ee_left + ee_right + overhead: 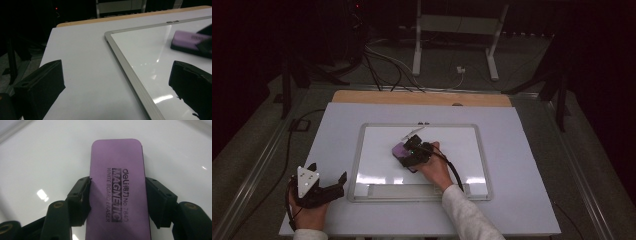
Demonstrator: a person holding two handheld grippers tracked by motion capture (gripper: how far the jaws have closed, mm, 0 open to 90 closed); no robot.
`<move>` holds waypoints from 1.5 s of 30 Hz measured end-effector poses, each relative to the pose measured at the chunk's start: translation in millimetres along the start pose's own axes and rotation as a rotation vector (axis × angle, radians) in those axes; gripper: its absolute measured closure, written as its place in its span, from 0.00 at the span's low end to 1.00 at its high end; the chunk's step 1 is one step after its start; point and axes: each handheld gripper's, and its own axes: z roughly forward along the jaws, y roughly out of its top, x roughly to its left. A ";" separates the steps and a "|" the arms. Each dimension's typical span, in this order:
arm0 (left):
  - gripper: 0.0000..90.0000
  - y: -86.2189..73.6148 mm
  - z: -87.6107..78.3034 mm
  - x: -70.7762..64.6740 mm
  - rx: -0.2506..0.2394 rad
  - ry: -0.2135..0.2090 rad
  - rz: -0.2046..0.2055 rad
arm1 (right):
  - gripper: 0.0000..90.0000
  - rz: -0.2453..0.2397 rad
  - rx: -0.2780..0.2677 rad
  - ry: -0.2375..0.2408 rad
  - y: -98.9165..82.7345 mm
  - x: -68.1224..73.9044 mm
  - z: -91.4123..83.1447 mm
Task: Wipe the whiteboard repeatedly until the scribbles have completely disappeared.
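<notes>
On the whiteboard point(377, 150), near its middle, lay a purple eraser point(401, 151), and the right gripper point(412, 150) held it by the two long sides. From the right gripper view the eraser point(117, 192) looked like a flat block with rounded corners and a smooth lilac top. Black print ran along its length: a brand name, the word MAGNETIC in a dark bar, then "WHITE BOARD ERASER" and a number. A thin dark edge showed along its right side. The black fingers point(78, 197) of this gripper pinched the eraser from both sides, and the pads touched its edges at about the middle of its length. The glossy white surface under it reflected some lamps.

The left gripper point(329, 190) rested on the white bench point(337, 120), just beside the lower left corner of the whiteboard and well apart from the eraser. Its fingers point(42, 85) were spread wide with nothing between them; one stood over the bench point(82, 65) and the other over the whiteboard point(130, 67) near its grey frame. In that view the eraser point(187, 41) appeared far to the right, with a purple top and a dark lower layer.
</notes>
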 end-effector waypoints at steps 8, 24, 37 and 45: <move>0.01 -0.1 -1.0 0.3 -0.001 0.002 0.001 | 0.46 -0.043 0.005 0.070 -1.6 11.3 -0.9; 0.01 -0.5 -1.5 1.6 0.000 0.004 -0.001 | 0.46 0.257 -0.044 -0.188 -19.4 -56.0 -15.5; 0.01 -0.6 -0.1 1.0 0.002 0.004 -0.001 | 0.46 0.310 -0.055 -0.229 -31.9 -67.2 -24.8; 0.01 -1.0 -0.2 1.0 0.004 0.004 0.000 | 0.46 0.323 -0.044 -0.219 -40.6 -72.6 -32.8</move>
